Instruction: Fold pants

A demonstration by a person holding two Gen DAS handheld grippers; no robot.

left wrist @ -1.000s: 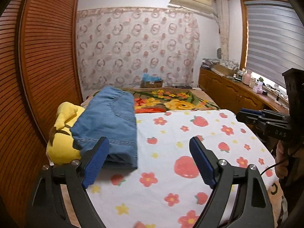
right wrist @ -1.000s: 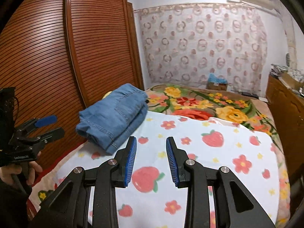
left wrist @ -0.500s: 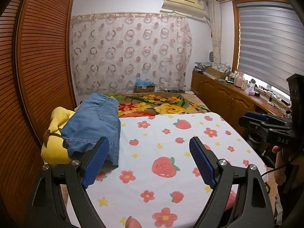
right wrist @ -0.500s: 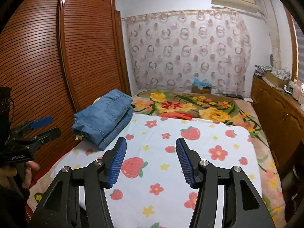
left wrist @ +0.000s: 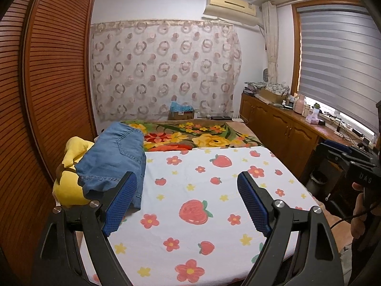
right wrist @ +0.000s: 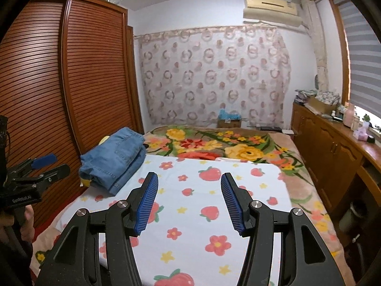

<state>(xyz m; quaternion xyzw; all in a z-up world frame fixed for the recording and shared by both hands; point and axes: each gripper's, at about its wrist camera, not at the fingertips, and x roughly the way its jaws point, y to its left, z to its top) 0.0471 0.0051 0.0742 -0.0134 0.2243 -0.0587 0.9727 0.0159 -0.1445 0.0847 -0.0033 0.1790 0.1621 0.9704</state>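
Two empty grippers, left gripper point(left wrist: 187, 201), right gripper point(right wrist: 189, 201); one folded pants point(right wrist: 114, 159).

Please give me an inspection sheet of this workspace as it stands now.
Surface: bed under a strawberry sheet; floral blanket at the far end.
Job's things: jeans folded into a stack at the sheet's wardrobe-side edge, lying partly on a yellow plush.
Clutter: cardboard box at the bed's far end; small items crowd the sideboard.
Grippers: left gripper has its jaws wide and empty; right gripper has its jaws apart and empty, above the sheet.
Cables: a thin cable hangs by the hand at the right gripper.
Surroundings: slatted wardrobe, curtain, blind, air conditioner.
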